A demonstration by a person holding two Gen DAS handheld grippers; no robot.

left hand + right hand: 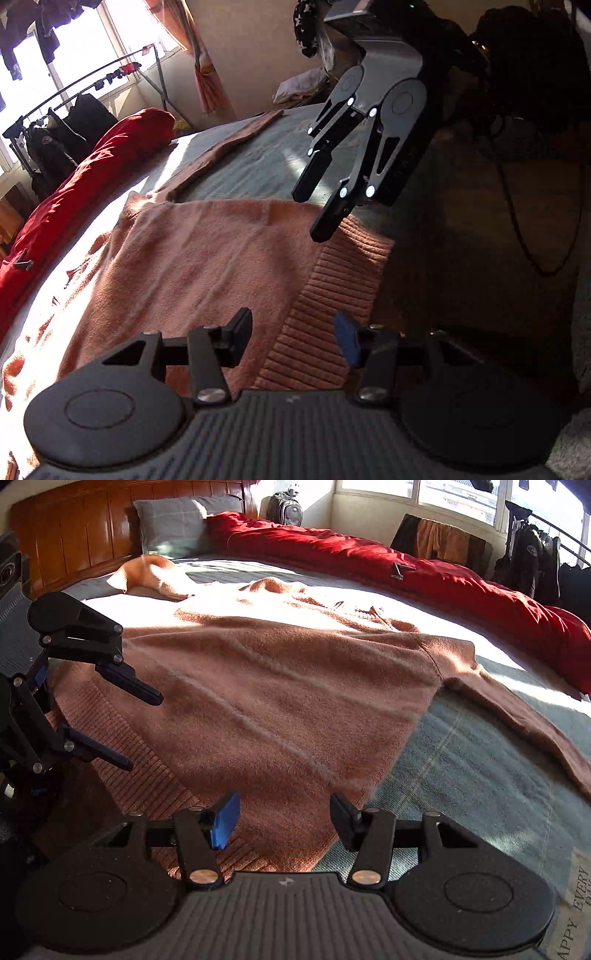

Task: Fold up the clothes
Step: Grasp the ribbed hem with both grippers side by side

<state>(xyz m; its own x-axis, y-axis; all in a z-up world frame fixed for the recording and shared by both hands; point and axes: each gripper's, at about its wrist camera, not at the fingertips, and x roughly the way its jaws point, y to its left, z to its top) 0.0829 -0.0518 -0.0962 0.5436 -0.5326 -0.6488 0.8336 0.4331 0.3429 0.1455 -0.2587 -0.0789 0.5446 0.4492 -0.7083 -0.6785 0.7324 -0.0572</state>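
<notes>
Sunlit bedding covers the bed (480, 775), where a salmon knit sweater (258, 686) lies flat, sleeves out, its ribbed hem (332, 302) at the near edge. Both the left tongs (291, 341) and the right tongs (284, 821) hang spread and empty above that hem. Soft, light and floppy, the knit probably stretches and sags; the thicker ribbed corners look like the firmest places to pinch.
</notes>
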